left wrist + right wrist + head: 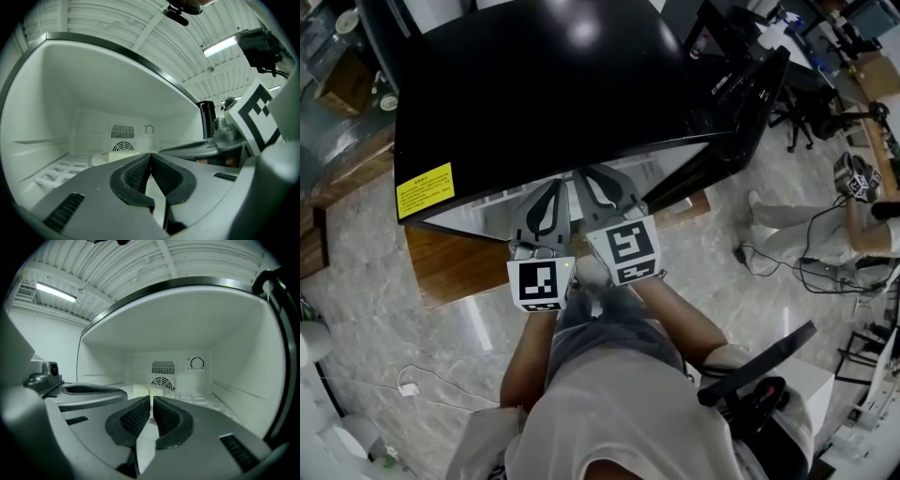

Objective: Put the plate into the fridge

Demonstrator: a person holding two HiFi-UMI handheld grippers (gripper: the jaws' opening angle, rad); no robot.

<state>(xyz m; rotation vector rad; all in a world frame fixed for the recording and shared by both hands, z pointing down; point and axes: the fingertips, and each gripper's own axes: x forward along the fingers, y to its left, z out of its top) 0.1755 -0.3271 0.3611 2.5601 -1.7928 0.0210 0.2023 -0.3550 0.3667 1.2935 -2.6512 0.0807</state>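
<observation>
Reaching into the fridge (234, 333), right gripper (151, 399) pinches the plate (101, 159); left gripper (151, 154) closed, empty.

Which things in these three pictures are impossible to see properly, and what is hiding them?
1. Head view: the black top of the fridge hides its inside, the plate and the jaw tips.
2. Left gripper view: the left gripper, shut on the plate, covers most of it.
3. Right gripper view: the pale blocks beyond the right gripper, also shut on the plate, are too small to name.
</observation>
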